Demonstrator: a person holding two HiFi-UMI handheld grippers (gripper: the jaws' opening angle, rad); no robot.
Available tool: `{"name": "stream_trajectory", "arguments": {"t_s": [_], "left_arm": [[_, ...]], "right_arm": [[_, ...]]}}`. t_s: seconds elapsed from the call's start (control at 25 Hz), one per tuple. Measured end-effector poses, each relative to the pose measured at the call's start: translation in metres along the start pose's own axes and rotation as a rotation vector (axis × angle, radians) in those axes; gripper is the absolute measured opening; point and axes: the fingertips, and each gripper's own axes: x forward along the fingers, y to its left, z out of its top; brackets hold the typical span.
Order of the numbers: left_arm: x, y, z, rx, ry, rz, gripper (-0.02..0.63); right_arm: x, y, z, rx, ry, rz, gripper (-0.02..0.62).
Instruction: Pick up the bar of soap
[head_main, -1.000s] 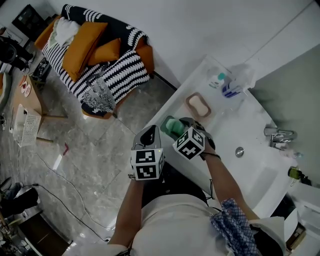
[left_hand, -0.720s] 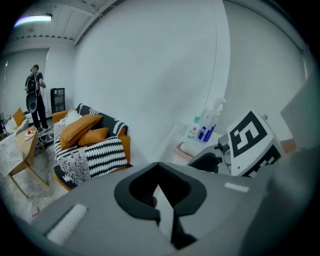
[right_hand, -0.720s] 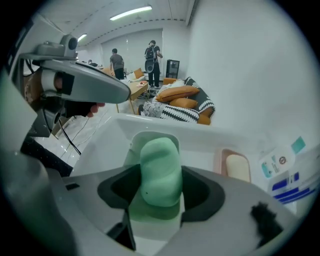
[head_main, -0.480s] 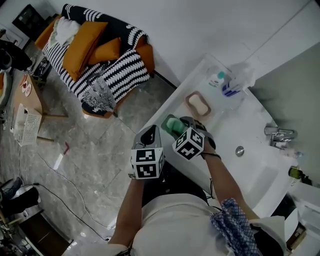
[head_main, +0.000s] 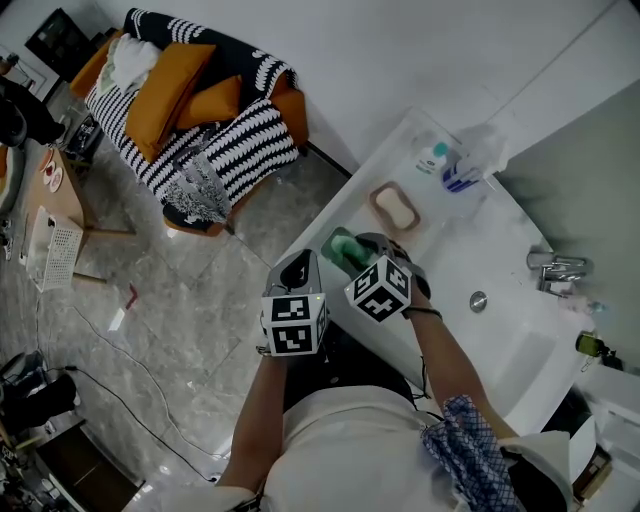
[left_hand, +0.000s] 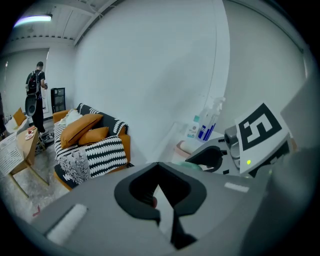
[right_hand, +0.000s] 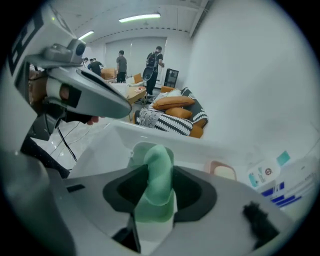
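A green bar of soap stands on edge over its green dish at the near left corner of the white counter. My right gripper has just been closing its jaws, and both pads now sit against the bar's sides. In the head view the right gripper covers most of the green bar of soap. Just left of the counter, my left gripper hangs over the floor. In its own view the left gripper looks shut and empty.
A pink dish with a cream bar lies further along the counter, with bottles behind it. The basin's drain and the tap are to the right. A striped sofa with orange cushions stands across the grey floor.
In the head view both grippers stay where they were, the right one over the green dish. The jaws' closing is too small to make out there.
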Motion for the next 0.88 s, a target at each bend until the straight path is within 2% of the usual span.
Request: {"name": "stream_trajectory", "arguments": {"t_s": [0.24,0.68,0.88], "left_arm": [[0.000,-0.003,-0.002,0.014,-0.002,-0.002,0.006],[-0.004,-0.001,0.001,0.010,-0.020,0.006,0.006],[-0.005,0.001,-0.001,0.008,-0.021,0.012,0.006]], "right_arm": [[-0.006,0.008,0.004,-0.073,0.029,0.061,0.140],[-0.002,0.016,0.003,-0.168,0.117,0.110,0.138],[0.001,0.025,-0.005,-0.194,0.171,0.162,0.138]]}}
